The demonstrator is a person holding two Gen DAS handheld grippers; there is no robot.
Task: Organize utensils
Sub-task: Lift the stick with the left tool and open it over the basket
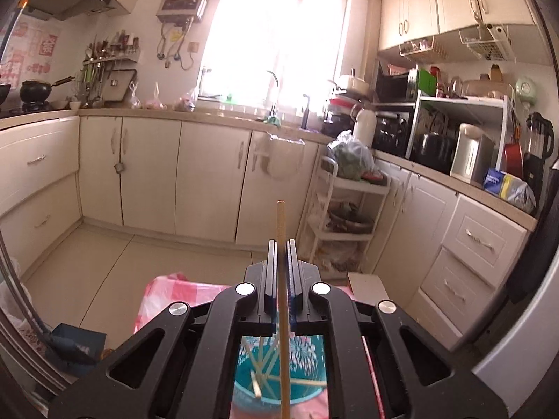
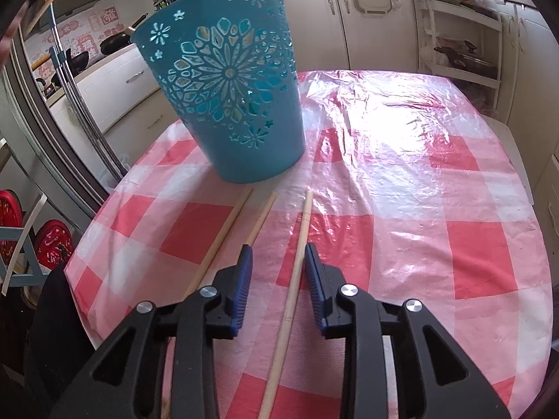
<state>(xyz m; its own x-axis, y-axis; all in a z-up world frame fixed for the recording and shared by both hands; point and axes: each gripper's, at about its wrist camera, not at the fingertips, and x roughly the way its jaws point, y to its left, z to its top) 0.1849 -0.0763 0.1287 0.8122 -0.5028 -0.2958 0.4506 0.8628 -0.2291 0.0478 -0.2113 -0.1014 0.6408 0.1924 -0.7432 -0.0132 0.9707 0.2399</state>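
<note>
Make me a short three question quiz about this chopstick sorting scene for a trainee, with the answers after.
1. True or false: the left gripper is shut on a wooden chopstick.
2. How many wooden chopsticks lie on the pink checked tablecloth in the right wrist view?
3. Which chopstick sits between the open right gripper fingers: A the leftmost, B the middle one, C the rightmost chopstick?

Key: 1 true. 2 three, in front of the teal cut-out plastic basket. 3 C.
</note>
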